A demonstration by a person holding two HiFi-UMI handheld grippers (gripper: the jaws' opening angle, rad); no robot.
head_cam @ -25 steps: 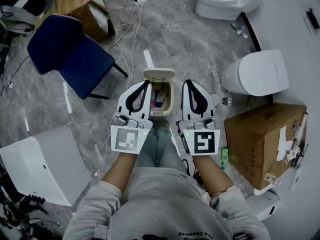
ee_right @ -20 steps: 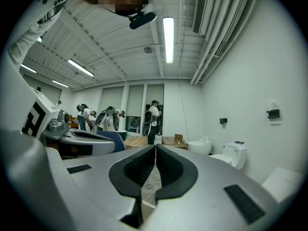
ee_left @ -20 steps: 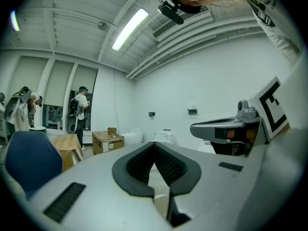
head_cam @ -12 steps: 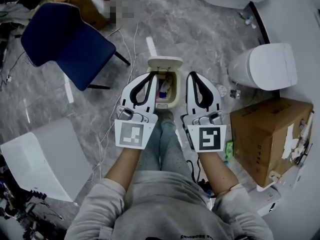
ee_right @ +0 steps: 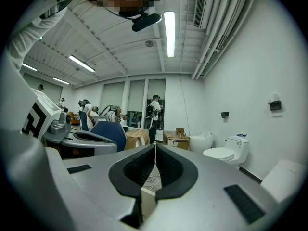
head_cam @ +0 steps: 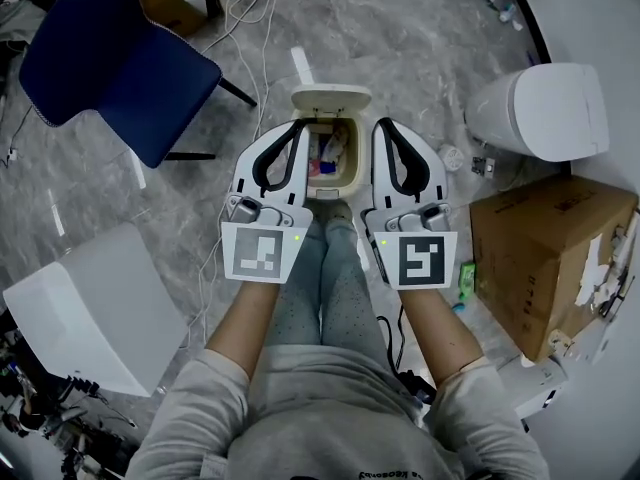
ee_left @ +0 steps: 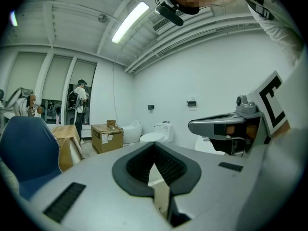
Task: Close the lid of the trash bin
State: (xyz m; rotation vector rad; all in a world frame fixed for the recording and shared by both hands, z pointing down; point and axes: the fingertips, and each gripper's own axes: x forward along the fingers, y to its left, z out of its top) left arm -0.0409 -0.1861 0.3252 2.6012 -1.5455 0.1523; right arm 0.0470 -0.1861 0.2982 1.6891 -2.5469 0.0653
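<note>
bin [head_cam: 356, 168] on the floor, upper centre of head view, between both claws. lid [head_cam: 331, 99] stands open, rubbish visible inside. left claw [head_cam: 297, 128] and right claw [head_cam: 384, 128] fully closed, empty, touching nothing. closing not begun.

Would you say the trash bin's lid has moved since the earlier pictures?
No. The lid still stands open at the far rim of the trash bin, as before.

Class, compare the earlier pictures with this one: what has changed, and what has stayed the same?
Both the left gripper and the right gripper have sunk lower beside the trash bin, one on each side. Nothing was grasped or released. Unchanged: both shut and empty, the lid open.
</note>
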